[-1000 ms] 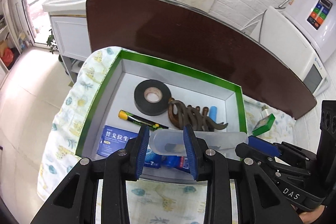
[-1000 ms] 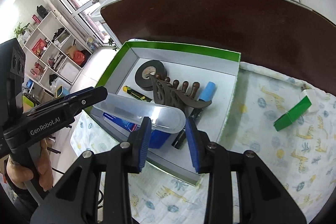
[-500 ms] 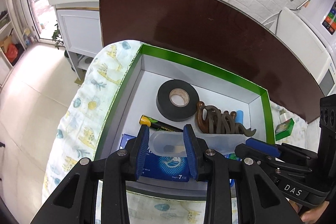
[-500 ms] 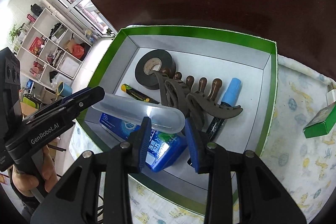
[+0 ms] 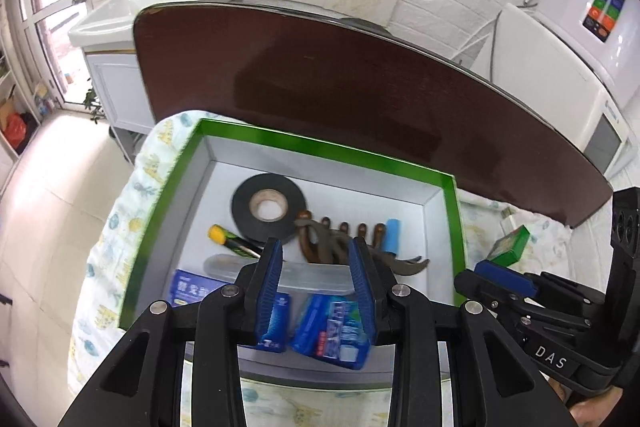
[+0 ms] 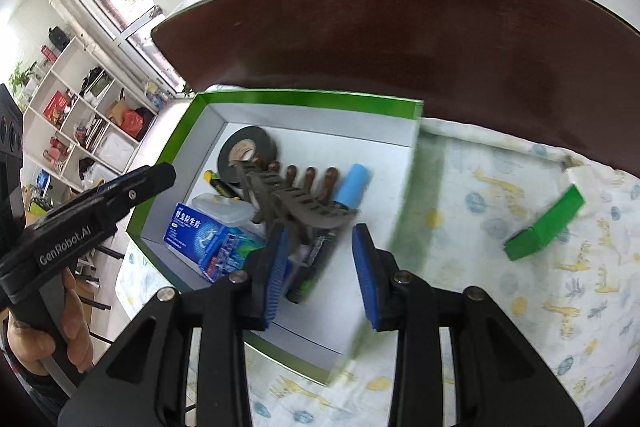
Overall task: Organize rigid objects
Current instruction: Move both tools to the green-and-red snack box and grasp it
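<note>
A green-rimmed white box (image 5: 332, 149) (image 6: 304, 98) holds a black tape roll (image 5: 267, 207) (image 6: 247, 154), brown hair claws (image 5: 340, 247) (image 6: 292, 195), a blue-capped marker (image 5: 393, 235) (image 6: 352, 185), a yellow-tipped pen (image 5: 232, 241), blue packets (image 5: 328, 327) (image 6: 196, 227) and a clear plastic case (image 5: 308, 273) (image 6: 222, 209). The case lies in the box on the packets. My left gripper (image 5: 316, 291) is open above the case, not touching it. My right gripper (image 6: 320, 275) is open and empty over the box's near right part.
A small green box (image 6: 544, 225) (image 5: 510, 247) lies on the patterned cloth (image 6: 500, 287) right of the big box. The dark brown tabletop (image 5: 340, 79) lies behind. A sink cabinet (image 5: 120, 39) and a washing machine (image 5: 580, 39) stand beyond.
The clear case, held between both grippers before, now lies in the box. Both grippers have let go and drawn back; the right one has shifted right.
</note>
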Available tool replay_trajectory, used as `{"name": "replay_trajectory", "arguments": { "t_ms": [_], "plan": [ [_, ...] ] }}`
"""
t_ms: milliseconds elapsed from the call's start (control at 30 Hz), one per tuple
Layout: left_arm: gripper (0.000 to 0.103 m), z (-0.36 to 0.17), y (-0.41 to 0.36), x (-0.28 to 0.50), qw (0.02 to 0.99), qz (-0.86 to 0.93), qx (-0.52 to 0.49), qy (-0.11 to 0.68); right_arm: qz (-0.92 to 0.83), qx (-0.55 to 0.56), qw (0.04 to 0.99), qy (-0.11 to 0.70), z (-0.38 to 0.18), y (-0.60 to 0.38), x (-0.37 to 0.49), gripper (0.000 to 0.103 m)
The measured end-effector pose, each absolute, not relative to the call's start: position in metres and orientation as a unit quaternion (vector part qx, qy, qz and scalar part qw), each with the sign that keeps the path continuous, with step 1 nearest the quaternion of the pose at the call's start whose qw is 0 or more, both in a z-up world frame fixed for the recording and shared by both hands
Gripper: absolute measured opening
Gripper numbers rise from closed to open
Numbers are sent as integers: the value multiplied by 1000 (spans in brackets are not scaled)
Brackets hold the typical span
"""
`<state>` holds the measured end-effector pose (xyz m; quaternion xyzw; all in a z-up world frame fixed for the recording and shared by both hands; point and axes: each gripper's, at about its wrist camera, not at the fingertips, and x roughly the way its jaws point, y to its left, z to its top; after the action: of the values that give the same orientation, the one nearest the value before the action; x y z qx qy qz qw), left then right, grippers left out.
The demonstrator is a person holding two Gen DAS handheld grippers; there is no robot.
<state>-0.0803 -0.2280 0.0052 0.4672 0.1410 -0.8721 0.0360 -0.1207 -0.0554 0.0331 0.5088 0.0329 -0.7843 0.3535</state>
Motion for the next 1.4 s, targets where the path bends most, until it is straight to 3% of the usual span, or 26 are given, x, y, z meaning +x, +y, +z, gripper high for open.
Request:
{"name": "replay_trajectory", "arguments": {
  "t_ms": [333,600,900,1200,1300,1333,1400],
  "plan": [
    [34,-9,-103,-114,-45,-848,517,104,-820,527,223,-38,15,63,-214,33],
    [34,-41,-43,-157,-62,-811,567,128,-791,560,235,-71,-9,71,-266,33],
    [34,-56,-51,-166,-26,-805,576,137,-761,587,276,-22,-30,93,-216,33],
    [34,-83,-5,-151,-82,-779,611,113,-760,582,283,-62,-32,133,-187,33],
    [33,-91,-2,-147,-79,-771,620,120,-754,591,281,-55,-37,134,-186,29],
    [32,-91,-2,-147,-84,-771,618,128,-750,595,281,-62,-39,137,-187,27],
    [18,-92,2,-147,-102,-768,618,135,-741,601,290,-78,-45,138,-189,25]
  ]
}}
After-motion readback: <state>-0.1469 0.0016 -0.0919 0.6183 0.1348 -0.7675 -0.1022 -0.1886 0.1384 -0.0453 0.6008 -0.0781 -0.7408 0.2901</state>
